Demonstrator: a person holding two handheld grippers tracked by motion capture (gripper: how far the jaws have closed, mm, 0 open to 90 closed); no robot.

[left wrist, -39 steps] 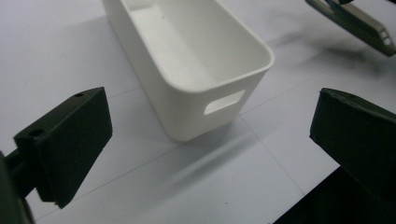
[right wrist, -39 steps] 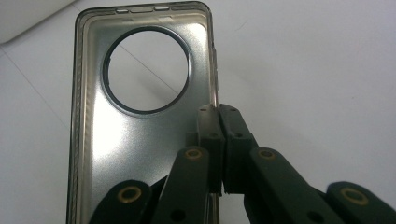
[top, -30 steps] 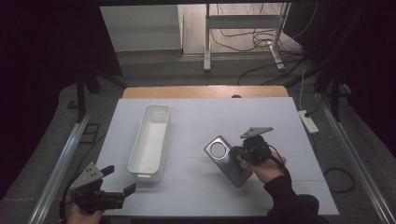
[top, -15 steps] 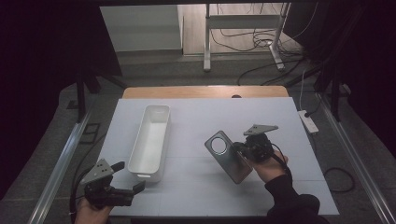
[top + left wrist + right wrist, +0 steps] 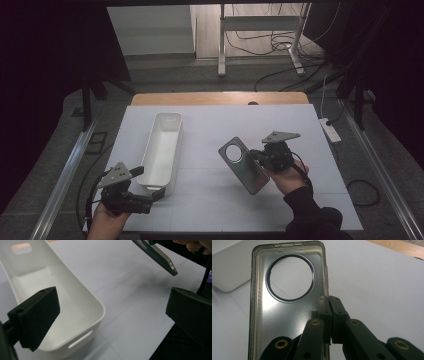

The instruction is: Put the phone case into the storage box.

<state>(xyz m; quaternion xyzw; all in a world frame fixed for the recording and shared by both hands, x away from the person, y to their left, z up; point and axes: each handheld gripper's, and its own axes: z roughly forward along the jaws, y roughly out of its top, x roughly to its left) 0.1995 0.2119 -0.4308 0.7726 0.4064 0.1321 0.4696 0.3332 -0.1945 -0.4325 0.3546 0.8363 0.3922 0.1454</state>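
The phone case (image 5: 155,255) is seemingly cut off by the top edge.

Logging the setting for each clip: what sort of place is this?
Most likely a lab or workshop recording station, not a home: a table with a white covering and metal side rails, loose cables on bare floor beside a power strip, and dark surroundings.

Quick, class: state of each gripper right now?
Left gripper: open, empty, beside the white bin.
Right gripper: shut on the phone case.
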